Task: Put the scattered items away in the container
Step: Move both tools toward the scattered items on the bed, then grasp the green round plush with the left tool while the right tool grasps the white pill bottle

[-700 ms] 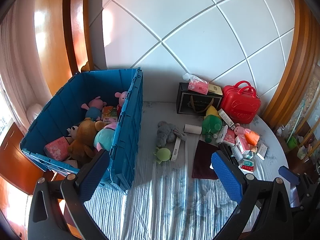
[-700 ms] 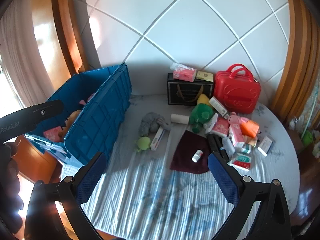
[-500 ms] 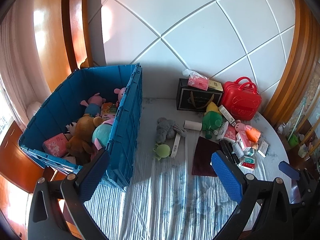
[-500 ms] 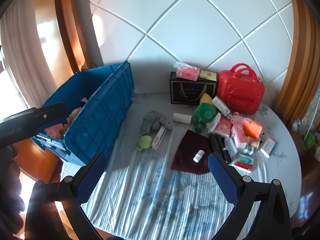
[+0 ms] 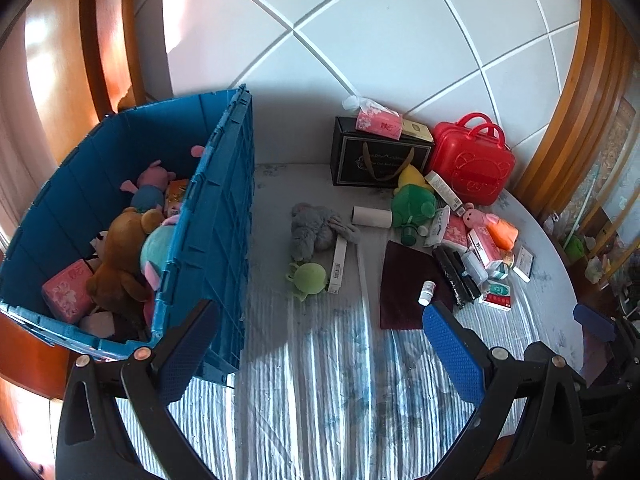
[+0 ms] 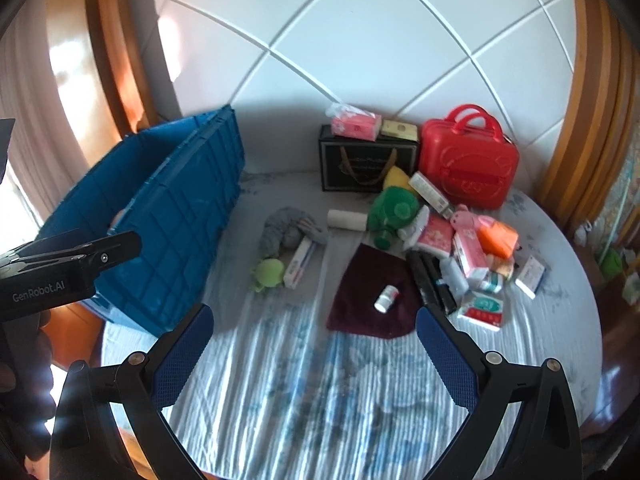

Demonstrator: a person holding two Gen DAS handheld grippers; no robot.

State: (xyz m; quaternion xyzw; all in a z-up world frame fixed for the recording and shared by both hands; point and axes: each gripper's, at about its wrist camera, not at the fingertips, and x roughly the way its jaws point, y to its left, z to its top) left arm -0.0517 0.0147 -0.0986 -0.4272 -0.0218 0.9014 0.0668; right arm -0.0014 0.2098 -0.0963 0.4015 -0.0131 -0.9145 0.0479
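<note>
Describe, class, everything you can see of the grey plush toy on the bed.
The grey plush toy looks soft and fuzzy, with floppy limbs or ears trailing right. It lies slumped on the striped sheet, between the blue crate and the clutter pile. A long white box lies against its lower right; a green plush sits just below. No gripper touches it.

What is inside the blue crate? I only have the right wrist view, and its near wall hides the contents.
Observer: Mostly soft toys. A brown teddy bear sits in the middle of the blue crate.
Operator: Anything besides toys?
Observer: Yes, a pink tissue pack lies in the near corner.
Operator: Is my left gripper carrying anything?
Observer: No, the left gripper is open, with nothing between its fingers.
</note>
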